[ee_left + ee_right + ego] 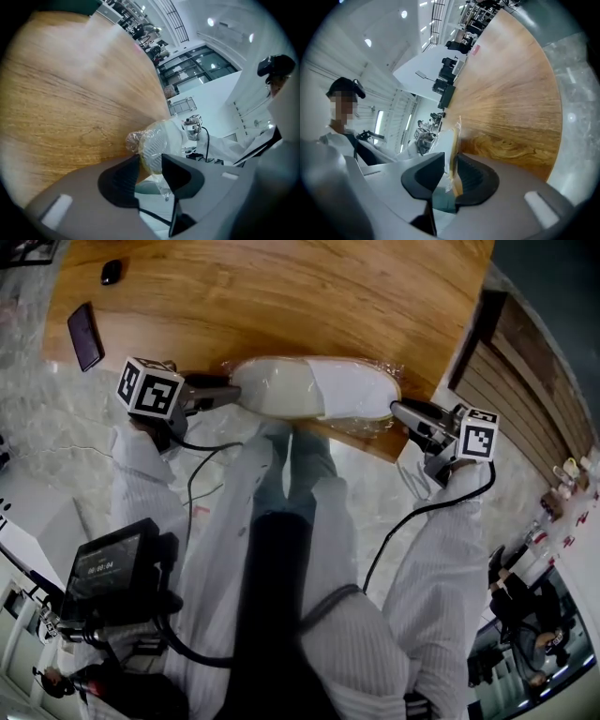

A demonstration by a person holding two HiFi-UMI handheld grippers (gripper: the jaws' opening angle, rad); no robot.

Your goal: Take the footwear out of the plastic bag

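Note:
A white shoe in a clear plastic bag (314, 388) lies across the near edge of the wooden table (281, 296). My left gripper (234, 392) is at its left end. In the left gripper view the bagged shoe's ribbed sole (154, 145) fills the gap between the jaws of my left gripper (150, 161), touching both pads. My right gripper (395, 410) is at the shoe's right end. In the right gripper view the thin edge of the bagged shoe (453, 140) stands between the jaws of my right gripper (451, 161), against the right pad with a gap on the left.
A dark phone (84, 336) and a small black object (111, 271) lie at the table's far left. Slatted wooden panels (525, 371) stand to the right. A handheld screen (112, 563) hangs at the person's left side, and cables trail from both grippers.

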